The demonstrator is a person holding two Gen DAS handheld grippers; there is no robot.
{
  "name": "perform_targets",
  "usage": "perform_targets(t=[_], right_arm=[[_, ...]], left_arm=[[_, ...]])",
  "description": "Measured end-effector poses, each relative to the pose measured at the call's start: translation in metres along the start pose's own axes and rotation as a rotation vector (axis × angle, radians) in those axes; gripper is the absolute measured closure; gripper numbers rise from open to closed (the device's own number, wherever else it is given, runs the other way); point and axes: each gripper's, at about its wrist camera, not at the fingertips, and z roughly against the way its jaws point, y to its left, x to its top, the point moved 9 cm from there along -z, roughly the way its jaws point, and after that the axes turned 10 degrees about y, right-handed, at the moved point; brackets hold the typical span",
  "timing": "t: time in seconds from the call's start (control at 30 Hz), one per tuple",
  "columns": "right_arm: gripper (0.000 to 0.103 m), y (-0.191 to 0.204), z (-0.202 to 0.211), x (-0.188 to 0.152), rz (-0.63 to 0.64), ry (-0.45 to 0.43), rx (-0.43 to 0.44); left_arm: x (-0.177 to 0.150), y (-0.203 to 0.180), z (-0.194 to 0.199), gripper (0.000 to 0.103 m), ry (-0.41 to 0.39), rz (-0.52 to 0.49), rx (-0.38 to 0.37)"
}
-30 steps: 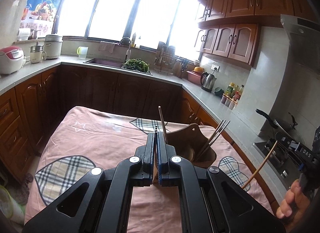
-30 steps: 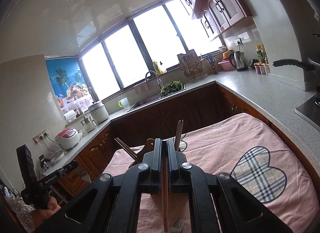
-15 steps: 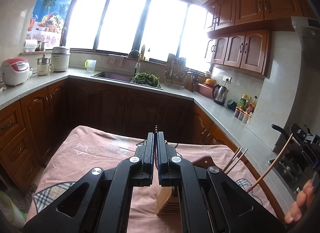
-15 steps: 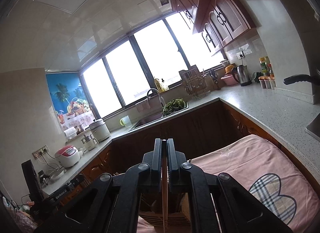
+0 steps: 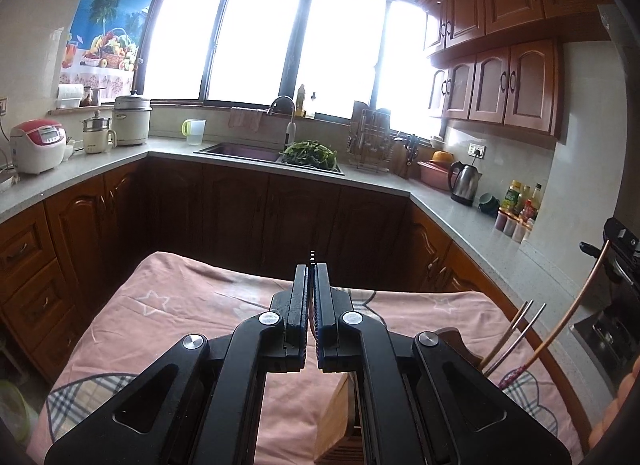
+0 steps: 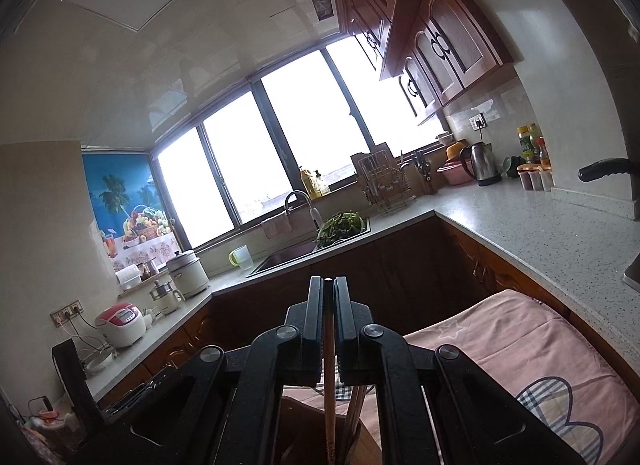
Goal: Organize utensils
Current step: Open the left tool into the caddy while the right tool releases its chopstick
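Two grippers each pinch one chopstick: the right gripper (image 6: 328,285) clamps a reddish-brown wooden chopstick (image 6: 329,385), the left gripper (image 5: 311,271) a thin dark-tipped chopstick (image 5: 312,255), above the wooden utensil holder (image 5: 334,421).

Wooden holder (image 5: 334,421) mostly hidden behind left tool (image 5: 311,297)

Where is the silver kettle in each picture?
Left wrist view: the kettle stands on the counter at the right, beside a pink tub, just right of the corner.
Right wrist view: the kettle is in the upper right on the counter, under the wall socket.
Shared landmark: the sink faucet under the windows, with the kettle to its right in both views.
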Motion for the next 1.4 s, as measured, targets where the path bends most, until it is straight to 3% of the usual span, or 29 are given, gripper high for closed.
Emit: perform_targets(t=[0.33, 0.57, 1.4], right_arm=[[0.098, 0.0, -0.04, -0.046, 0.051, 0.095, -0.022], [0.098, -0.01, -0.055, -0.072, 0.028, 0.172, -0.025], [0.098, -0.015, -0.055, -0.076, 0.003, 0.194, -0.023]], left_arm=[[-0.034, -0.021, -0.024, 0.101, 0.073, -0.075, 0.002], [-0.04, -0.03, -0.024, 0.101, 0.071, -0.11, 0.009], [-0.051, -0.043, -0.034, 0.099, 0.132, -0.116, -0.05]])
